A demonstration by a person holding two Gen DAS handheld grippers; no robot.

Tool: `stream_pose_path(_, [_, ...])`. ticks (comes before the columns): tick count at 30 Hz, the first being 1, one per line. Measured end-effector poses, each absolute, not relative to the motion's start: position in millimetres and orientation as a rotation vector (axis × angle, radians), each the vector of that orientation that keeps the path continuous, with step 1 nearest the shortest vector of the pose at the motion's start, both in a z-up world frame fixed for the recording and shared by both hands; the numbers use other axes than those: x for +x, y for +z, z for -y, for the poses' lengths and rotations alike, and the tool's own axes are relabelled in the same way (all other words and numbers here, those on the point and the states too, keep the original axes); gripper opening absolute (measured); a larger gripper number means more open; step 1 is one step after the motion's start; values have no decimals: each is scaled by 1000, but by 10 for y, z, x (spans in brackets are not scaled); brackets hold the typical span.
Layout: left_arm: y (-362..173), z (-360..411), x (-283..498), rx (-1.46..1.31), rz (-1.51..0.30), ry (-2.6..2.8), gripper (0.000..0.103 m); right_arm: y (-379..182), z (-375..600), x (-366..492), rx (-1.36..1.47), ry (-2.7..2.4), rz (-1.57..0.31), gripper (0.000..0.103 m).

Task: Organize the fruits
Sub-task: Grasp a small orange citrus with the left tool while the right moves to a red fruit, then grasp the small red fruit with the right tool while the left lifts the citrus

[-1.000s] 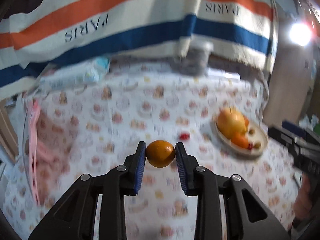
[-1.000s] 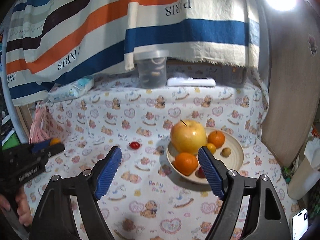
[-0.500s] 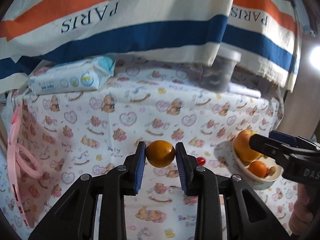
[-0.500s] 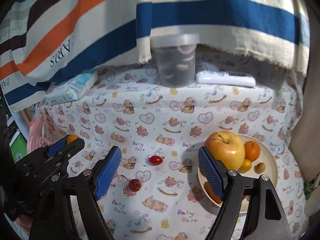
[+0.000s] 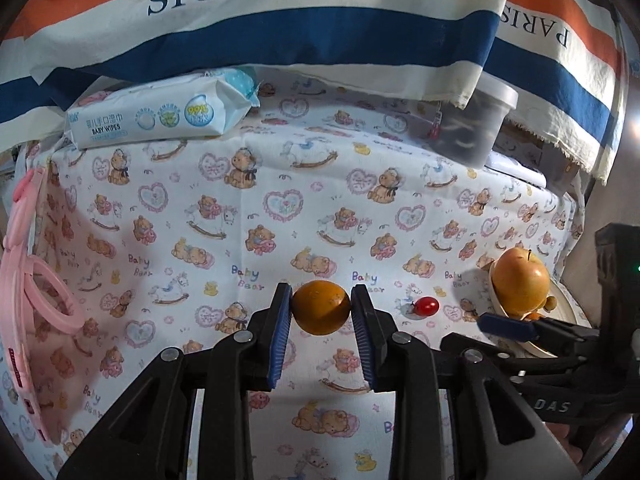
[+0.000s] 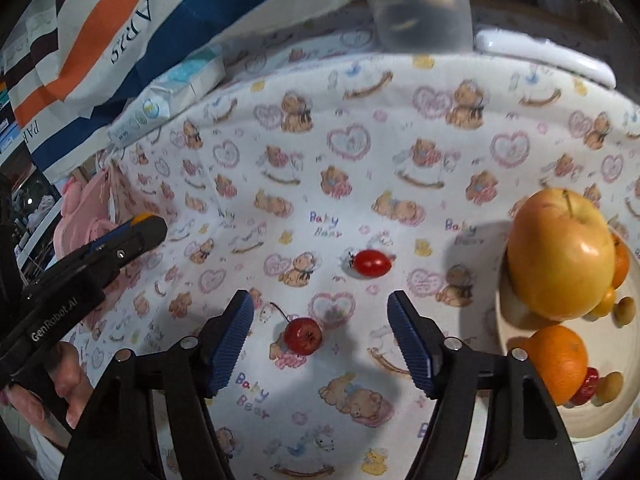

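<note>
Small orange (image 5: 321,306), pinched between the blue pads of the left gripper (image 5: 321,312) and held clear above the bear-print tablecloth (image 5: 256,208). Right gripper (image 6: 320,328): jaws spread and closing, with a small red stemmed fruit (image 6: 303,335) lying on the cloth between them, untouched by either pad. A cherry tomato (image 6: 372,263) lies just beyond. At right, the plate (image 6: 600,424) holds a large apple (image 6: 560,256), an orange (image 6: 558,360) and smaller fruits.
</note>
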State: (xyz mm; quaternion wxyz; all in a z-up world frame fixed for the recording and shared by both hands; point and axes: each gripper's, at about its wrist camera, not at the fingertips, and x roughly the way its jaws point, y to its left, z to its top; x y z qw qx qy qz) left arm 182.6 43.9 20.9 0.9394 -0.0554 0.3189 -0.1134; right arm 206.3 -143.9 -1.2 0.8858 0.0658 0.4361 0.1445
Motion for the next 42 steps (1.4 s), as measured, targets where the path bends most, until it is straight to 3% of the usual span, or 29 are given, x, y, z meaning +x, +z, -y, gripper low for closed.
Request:
stream_pose_path(14, [177,-460,1848,-129,-676,-231,29,-215,1283,2089,87,319,-962,49])
stream_pose_path(18, [187,-458,1840,-126,-676,-231,29,-274,1298,2131,116,330,-993,37])
stream_pose_path(27, [192,-456,1833,-127,-674,-232,29,-337,1293,2156,152,368,-1026,36])
stream_pose_path(33, [200,-460,1833,-127,-679,-233,29,-378,1277,2166,148,372,-1044,27])
stream_pose_path(42, [259,-456,1778,-109,-635,-230,29,-110,1355,2047,137,340,-921,27])
